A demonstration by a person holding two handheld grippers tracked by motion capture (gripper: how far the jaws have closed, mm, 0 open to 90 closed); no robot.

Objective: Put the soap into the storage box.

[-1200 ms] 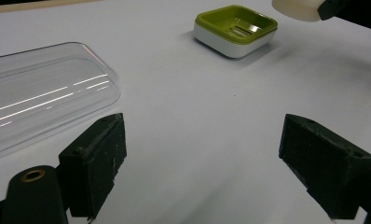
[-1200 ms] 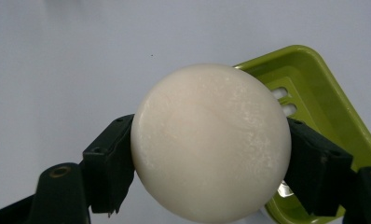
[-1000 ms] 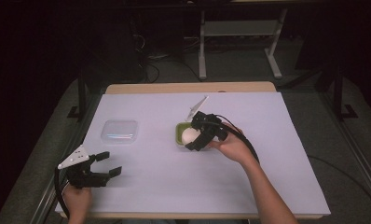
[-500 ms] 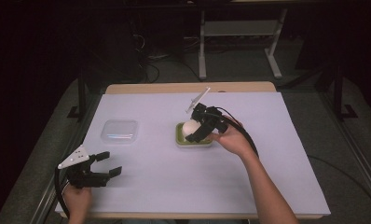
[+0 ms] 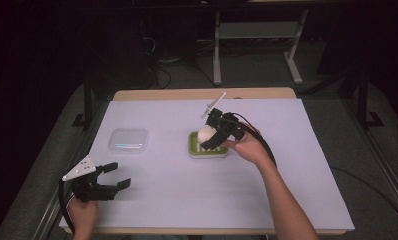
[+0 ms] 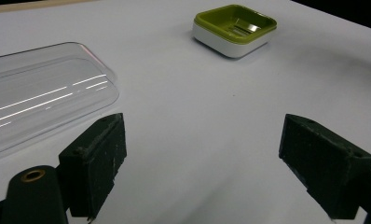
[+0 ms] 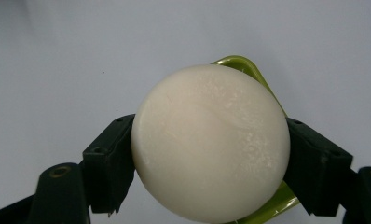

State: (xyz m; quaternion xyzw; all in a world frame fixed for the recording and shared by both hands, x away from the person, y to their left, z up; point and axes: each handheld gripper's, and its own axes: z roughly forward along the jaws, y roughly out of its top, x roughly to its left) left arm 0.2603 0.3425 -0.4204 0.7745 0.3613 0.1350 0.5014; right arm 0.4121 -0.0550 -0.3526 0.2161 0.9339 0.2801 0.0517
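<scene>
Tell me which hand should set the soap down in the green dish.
Right. The right gripper already clamps the soap directly above the dish. The left gripper waits open near the table's front-left corner, by the clear lid.

A table (image 5: 307, 200) with a pale lilac-white top and a wooden far edge stands on grey carpet (image 5: 337, 95) in a dim room. Beyond the table's far edge a white metal stand (image 5: 257, 35) rests on the carpet, with dark cables (image 5: 162, 70) coiled to its left. Past the stand everything falls into blackness.
</scene>
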